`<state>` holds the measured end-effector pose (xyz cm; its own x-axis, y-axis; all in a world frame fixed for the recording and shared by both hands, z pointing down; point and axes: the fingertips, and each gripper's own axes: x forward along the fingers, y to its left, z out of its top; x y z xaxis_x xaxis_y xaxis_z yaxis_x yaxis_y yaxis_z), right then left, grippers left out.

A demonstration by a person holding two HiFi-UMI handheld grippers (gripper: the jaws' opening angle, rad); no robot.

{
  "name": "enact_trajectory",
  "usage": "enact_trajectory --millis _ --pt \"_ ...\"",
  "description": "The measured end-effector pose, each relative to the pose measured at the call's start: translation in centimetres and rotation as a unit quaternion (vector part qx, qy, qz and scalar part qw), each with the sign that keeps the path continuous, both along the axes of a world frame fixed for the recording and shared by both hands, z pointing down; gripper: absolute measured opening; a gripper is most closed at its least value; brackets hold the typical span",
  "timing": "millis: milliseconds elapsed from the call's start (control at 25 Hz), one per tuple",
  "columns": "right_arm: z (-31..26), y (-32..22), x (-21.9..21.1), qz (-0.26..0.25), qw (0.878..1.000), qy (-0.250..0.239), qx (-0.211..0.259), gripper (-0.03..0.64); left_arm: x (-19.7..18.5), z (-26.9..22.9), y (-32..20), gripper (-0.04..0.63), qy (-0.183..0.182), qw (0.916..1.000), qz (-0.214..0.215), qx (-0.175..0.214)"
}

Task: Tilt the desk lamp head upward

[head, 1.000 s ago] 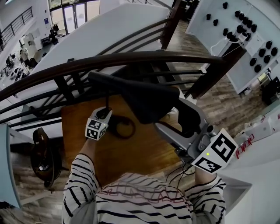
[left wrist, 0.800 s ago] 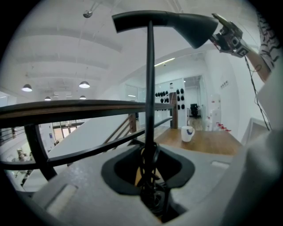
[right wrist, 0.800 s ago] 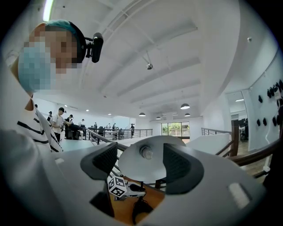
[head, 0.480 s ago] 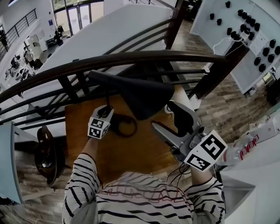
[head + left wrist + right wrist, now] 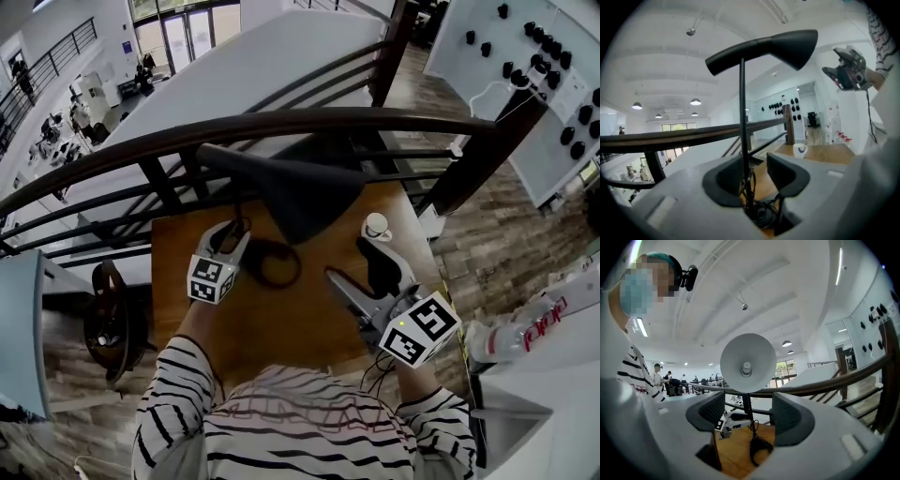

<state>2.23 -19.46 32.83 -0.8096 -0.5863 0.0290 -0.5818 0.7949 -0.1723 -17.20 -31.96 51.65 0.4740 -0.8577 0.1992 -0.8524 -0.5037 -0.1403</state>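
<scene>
No legible text anywhere. Red lettering on the white object [image 5: 514, 330] right of the table [image 5: 281, 323]: too blurred to read. Blue mark on the white cup [image 5: 800, 150] at the table's far right corner: unreadable. Left cube [image 5: 210, 279] and right cube [image 5: 419, 330] over the table: black-and-white square patterns only, no characters

Dark curved wooden handrail [image 5: 281, 127], wood-plank floor [image 5: 497, 234] beyond, white wall panel [image 5: 450, 37] studded with black knobs [image 5: 506, 11], glass doors [image 5: 178, 37] at the far end, white ceiling [image 5: 670, 56] with round lights [image 5: 695, 101], small wooden table [image 5: 272, 328]
</scene>
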Motion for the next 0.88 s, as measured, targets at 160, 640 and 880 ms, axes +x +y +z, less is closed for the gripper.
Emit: enact_trajectory --millis 160,640,880 --pt "2.0 0.0 1.2 0.012 0.999 -0.018 -0.025 0.310 0.8 -1.2 2.3 0.155 0.006 0.9999 -0.006 0.011" --pt "8.4 0.3 5.4 0.048 0.995 -0.021 -0.080 0.304 4.7 -2.8 8.0 0.172 0.026 0.9990 -0.026 0.025" --pt "12.1 1.3 5.7 0.037 0.993 -0.015 -0.115 0.293 6.8 -2.5 11.5 0.173 0.037 0.9980 -0.044 0.029"
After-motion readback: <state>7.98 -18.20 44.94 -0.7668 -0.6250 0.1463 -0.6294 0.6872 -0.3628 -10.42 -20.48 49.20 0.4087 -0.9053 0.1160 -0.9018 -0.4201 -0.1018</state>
